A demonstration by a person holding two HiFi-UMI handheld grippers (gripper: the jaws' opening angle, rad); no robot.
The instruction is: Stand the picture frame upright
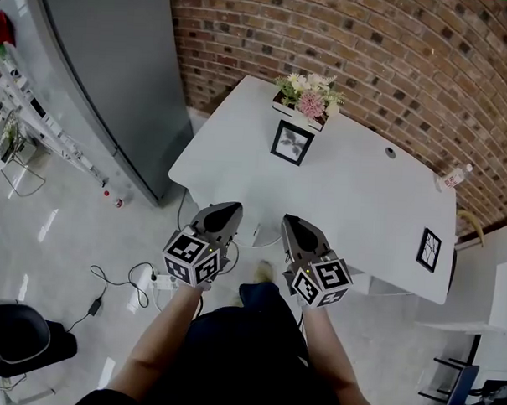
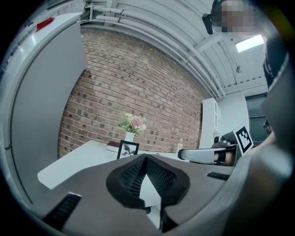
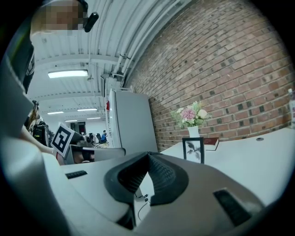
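Note:
A black picture frame [image 1: 291, 143] with a leaf print stands upright on the white table [image 1: 362, 202], just in front of a vase of flowers [image 1: 308, 97]. It shows again as the frame [image 2: 128, 149] in the left gripper view and the frame [image 3: 193, 150] in the right gripper view. A second black frame [image 1: 429, 249] is at the table's right end; whether it lies flat I cannot tell. My left gripper [image 1: 225, 211] and right gripper [image 1: 291, 223] hover side by side off the table's near edge, both shut and empty, well short of either frame.
A tall grey cabinet [image 1: 108, 82] stands left of the table, with a brick wall [image 1: 394, 52] behind. A small bottle [image 1: 454, 176] is at the table's far right and a dark red book [image 3: 211, 143] beside the vase. Cables [image 1: 107, 288] and a black chair [image 1: 17, 334] are on the floor at left.

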